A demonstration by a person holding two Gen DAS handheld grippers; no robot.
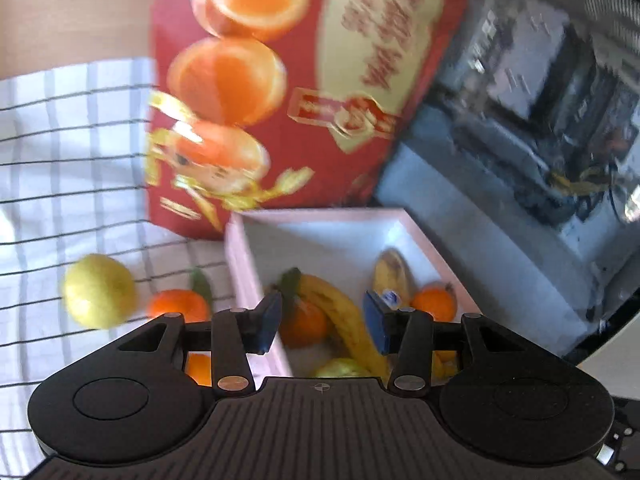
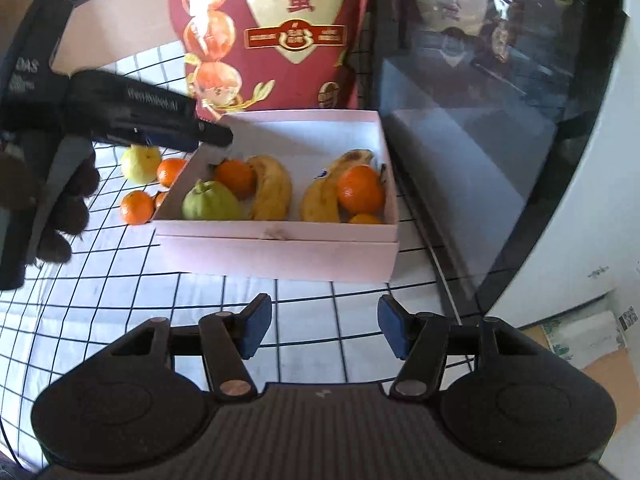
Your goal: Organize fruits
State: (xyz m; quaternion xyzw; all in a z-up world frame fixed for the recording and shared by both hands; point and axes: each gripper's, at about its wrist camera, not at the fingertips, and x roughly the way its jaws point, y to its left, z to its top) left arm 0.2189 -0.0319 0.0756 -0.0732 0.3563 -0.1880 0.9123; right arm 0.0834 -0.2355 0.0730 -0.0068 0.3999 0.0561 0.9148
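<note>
**Operator:** Two grippers, both empty. The right gripper sits back from the box, above the gridded cloth, jaws parted about halfway with nothing between them. The left gripper hangs over the box's left wall, jaws also about half open; fruit shows behind the gap, but neither pad touches it.

**Checker:** Fruit status?

**Operator:** Inside the box: a guava, two bananas, and oranges, one resting against the right banana. Loose on the cloth left of the box: a lemon and several oranges, close together.

**Checker:** Hazards?

**Operator:** My assessment:
1. Round fruit rolls. Jaws closing off-centre on the lemon would probably squirt it away across the cloth.
2. The loose oranges nearly touch. A wide approach could knock a neighbour aside.
3. The left gripper is near the box wall. A low sweep toward the loose fruit may catch the rim and shift the box.
4. The red bag stands just behind the box; a nudge could tip it.
5. The box is filling up. A careless drop could bruise a banana or bounce out.
</note>
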